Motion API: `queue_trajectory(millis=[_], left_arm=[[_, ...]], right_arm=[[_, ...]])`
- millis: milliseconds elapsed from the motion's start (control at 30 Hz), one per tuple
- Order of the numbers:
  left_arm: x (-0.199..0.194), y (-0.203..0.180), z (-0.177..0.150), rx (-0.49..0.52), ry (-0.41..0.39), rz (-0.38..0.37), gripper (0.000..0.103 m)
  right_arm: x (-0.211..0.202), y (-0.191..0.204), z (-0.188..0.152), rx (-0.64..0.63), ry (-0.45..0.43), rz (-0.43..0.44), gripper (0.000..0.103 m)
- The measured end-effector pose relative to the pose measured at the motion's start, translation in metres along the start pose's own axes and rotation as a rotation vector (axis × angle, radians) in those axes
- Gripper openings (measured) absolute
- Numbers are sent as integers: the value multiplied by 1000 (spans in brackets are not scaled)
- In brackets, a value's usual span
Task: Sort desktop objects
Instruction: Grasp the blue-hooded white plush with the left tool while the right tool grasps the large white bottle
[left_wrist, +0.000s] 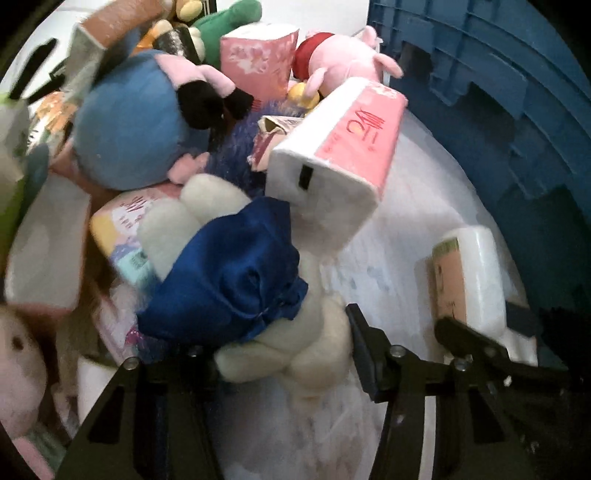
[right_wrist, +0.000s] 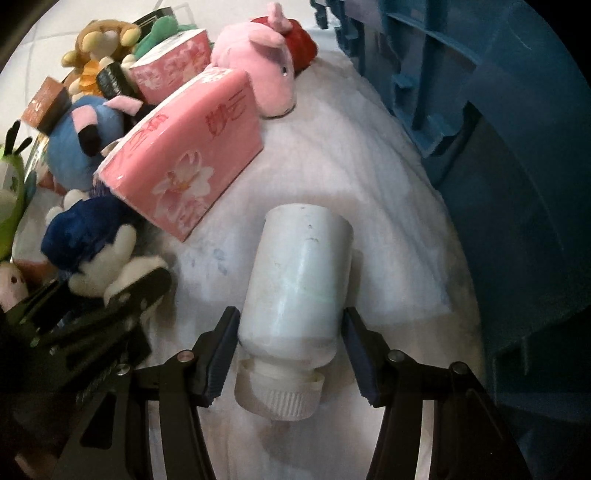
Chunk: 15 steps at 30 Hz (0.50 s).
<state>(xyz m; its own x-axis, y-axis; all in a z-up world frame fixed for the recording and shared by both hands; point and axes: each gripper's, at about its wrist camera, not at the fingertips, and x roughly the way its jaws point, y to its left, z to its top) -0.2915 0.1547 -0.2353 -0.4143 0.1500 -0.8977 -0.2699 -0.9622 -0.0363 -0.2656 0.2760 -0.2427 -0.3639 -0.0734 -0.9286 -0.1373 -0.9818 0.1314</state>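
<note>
The right gripper (right_wrist: 288, 354) has its jaws around a white plastic bottle (right_wrist: 295, 288) lying on its side on the white cloth-covered bench (right_wrist: 369, 177), ribbed cap toward the camera; the left pad touches the bottle wall, while a sliver of gap shows at the right pad, so a firm pinch cannot be told. The left gripper (left_wrist: 280, 354) has its jaws spread about a white plush toy in a blue satin garment (left_wrist: 229, 273); whether they press it cannot be told. Two pink tissue packs with red Chinese characters, too blurred to read, lean in the pile: a nearer tissue pack (right_wrist: 184, 155) and a farther tissue pack (right_wrist: 170, 66). One pink pig plush (right_wrist: 258, 59) and one round blue plush (right_wrist: 85, 136) lie beside them. A blue plastic crate (right_wrist: 498, 147) stands along the bench's right edge.
</note>
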Motion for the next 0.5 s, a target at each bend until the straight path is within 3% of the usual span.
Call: queue_trajectory(millis=[233,500], left_arm=[[-43,11,-13,15,-66,18,51],[-110,31,-24,9,-164,49,51]], right_arm=[[-31,20,-8,-64,-46,6,55],[-109,48,-25,-155,-164,31,55]])
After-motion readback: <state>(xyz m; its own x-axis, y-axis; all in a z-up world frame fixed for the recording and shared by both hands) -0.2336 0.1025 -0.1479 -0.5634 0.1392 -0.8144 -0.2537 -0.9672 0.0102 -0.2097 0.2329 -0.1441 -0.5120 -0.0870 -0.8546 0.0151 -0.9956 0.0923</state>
